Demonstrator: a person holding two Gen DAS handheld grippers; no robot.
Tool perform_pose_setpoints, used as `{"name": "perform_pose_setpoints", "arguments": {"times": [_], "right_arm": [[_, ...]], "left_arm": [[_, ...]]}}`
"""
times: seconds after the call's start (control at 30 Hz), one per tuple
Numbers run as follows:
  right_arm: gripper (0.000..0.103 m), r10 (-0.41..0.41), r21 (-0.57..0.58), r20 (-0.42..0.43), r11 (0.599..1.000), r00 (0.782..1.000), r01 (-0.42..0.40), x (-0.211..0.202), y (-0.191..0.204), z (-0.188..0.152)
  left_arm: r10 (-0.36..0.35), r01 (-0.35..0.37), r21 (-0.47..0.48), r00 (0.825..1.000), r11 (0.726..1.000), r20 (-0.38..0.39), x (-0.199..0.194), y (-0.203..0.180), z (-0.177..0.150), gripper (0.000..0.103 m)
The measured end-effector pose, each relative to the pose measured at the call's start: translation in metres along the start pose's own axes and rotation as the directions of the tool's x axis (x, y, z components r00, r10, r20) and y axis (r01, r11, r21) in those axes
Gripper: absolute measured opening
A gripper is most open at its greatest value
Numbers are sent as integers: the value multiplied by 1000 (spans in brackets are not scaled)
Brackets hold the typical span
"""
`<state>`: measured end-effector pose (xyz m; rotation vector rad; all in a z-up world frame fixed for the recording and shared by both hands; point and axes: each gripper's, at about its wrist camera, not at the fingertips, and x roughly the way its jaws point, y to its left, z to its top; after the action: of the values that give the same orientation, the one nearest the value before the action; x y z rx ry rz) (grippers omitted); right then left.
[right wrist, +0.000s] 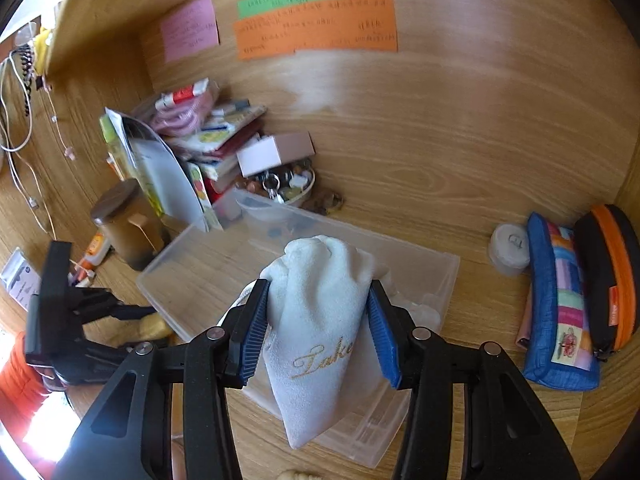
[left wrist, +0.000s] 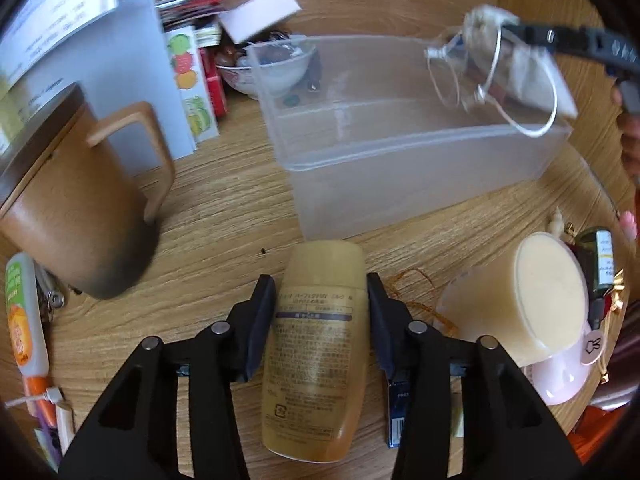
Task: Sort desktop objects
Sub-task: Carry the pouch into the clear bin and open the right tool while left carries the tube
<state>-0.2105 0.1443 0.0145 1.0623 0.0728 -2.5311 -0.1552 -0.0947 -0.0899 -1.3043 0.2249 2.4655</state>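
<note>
My left gripper [left wrist: 321,300] has its jaws on both sides of a tan lotion bottle [left wrist: 316,360] that lies on the wooden desk, touching or nearly touching it. My right gripper [right wrist: 318,320] is shut on a white cloth pouch [right wrist: 316,320] with gold lettering and holds it above the clear plastic bin [right wrist: 420,276]. In the left wrist view the pouch [left wrist: 524,72] hangs over the bin's [left wrist: 400,168] far right corner, with a thin wire ring [left wrist: 520,92] dangling from it. The left gripper [right wrist: 132,312] also shows at the left of the right wrist view.
A brown lidded mug [left wrist: 76,208] stands left of the bin. A cream jar [left wrist: 540,300] on a pink stand sits right of the bottle. Papers, books and a bowl [left wrist: 272,68] of small items crowd the back left. Two zip pouches [right wrist: 568,300] and a white roll [right wrist: 508,248] stand at the right.
</note>
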Motion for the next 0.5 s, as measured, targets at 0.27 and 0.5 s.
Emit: {"name": "perform_pose_setpoints", "arguments": {"times": [0.27, 0.5], "right_arm": [[44, -9, -35, -96, 999, 995, 6, 27, -2, -1], [44, -66, -112, -199, 993, 978, 44, 53, 4, 2]], "left_arm": [[-79, 95, -180, 992, 979, 93, -29, 43, -11, 32], [-30, 38, -157, 998, 987, 53, -39, 46, -18, 32]]}}
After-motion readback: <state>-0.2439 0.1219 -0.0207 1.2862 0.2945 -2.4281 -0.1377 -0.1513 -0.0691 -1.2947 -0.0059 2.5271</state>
